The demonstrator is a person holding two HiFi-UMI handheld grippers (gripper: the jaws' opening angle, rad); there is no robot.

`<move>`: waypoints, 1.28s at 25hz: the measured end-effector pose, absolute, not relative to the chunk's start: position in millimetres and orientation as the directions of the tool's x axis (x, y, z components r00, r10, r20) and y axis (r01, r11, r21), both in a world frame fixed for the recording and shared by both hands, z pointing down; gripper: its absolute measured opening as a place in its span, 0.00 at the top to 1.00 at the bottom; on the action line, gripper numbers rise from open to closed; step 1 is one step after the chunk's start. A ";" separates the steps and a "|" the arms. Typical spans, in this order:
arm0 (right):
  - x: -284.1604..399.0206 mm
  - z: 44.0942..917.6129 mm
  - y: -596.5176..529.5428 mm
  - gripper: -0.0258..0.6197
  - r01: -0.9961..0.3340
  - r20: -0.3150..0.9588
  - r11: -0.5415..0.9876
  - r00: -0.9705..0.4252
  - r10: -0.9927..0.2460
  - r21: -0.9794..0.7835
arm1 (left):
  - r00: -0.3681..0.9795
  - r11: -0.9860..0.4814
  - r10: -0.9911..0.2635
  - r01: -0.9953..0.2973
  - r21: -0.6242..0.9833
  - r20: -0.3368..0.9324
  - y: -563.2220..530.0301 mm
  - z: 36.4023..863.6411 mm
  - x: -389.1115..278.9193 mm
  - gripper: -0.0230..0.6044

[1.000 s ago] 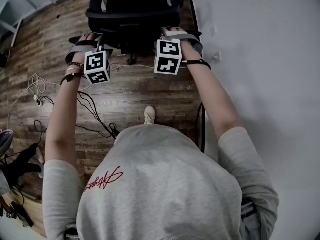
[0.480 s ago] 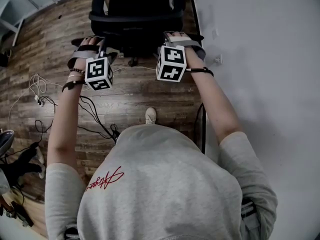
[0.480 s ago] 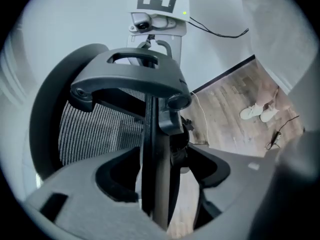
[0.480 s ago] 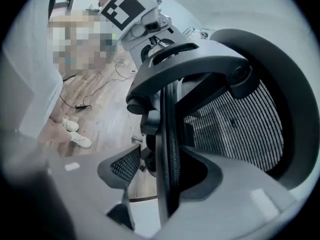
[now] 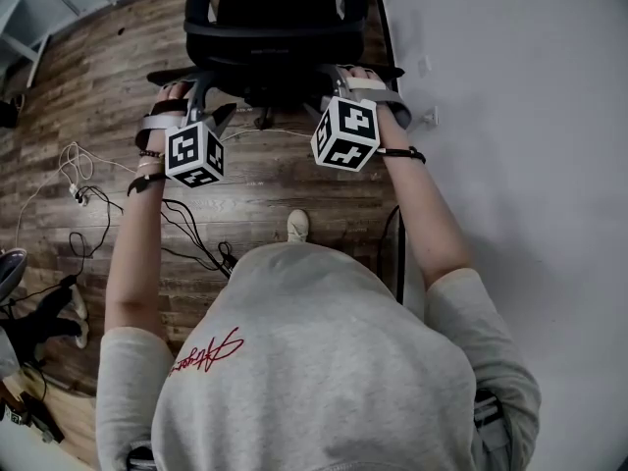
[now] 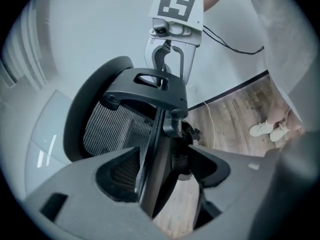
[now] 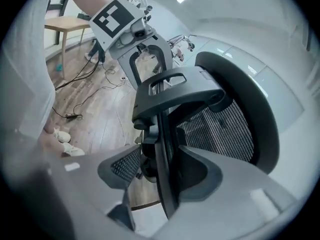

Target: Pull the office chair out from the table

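Out beyond the left gripper's (image 5: 208, 101) outer side, thin black cables (image 5: 186, 226) lie loose on the brown wood-plank floor (image 5: 255, 180). The left gripper is held out in front of the person and tips downward. Its two grey jaws stand wide apart and clamp nothing. In the left gripper view, the dark central spine of the chair's back lines up in the gap between them, with bare floor showing beside it.

The black office chair with a mesh backrest (image 5: 275, 27) stands on the floor directly ahead of both grippers. Its back is turned toward them, and its top rail runs across just past the jaw tips. Behind the grippers, near the person's body, a white shoe (image 5: 294, 226) rests on the planks.

The right gripper (image 5: 332, 94) is level with the left one, at the other end of the chair's back. Its jaws are also spread wide and grip nothing. In the right gripper view, the same dark spine runs up through the gap and the mesh panel lies to the outer side. Past the right gripper's outer side rises a plain white wall (image 5: 510, 116).
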State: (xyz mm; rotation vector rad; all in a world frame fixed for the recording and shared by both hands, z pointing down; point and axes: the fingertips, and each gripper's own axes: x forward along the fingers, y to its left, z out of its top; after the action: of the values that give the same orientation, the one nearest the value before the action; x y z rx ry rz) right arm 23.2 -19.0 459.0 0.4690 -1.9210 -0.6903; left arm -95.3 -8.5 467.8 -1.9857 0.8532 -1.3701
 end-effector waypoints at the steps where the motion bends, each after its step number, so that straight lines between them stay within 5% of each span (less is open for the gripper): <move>1: 22.8 457.3 -16.7 0.60 -0.031 0.677 0.759 -0.429 -0.598 0.650 | 0.275 -0.624 -0.776 -0.207 -0.753 0.568 -6.9 465.2 -96.4 0.49; 20: 7.6 392.5 50.8 0.64 -0.310 0.466 0.687 -0.551 -0.693 0.657 | 0.366 -0.490 -0.872 -0.654 -0.576 0.326 57.4 410.5 -102.1 0.53; 32: 2.4 364.6 97.9 0.70 -0.515 0.323 0.664 -0.602 -0.730 0.542 | 0.389 -0.432 -0.902 -0.790 -0.435 0.190 104.6 373.4 -103.3 0.55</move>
State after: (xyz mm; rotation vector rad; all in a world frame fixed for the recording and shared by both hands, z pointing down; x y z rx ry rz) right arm 2.4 97.9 364.6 0.9629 -2.3535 -0.5431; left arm -103.3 104.6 373.4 -2.3765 1.4886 -0.5843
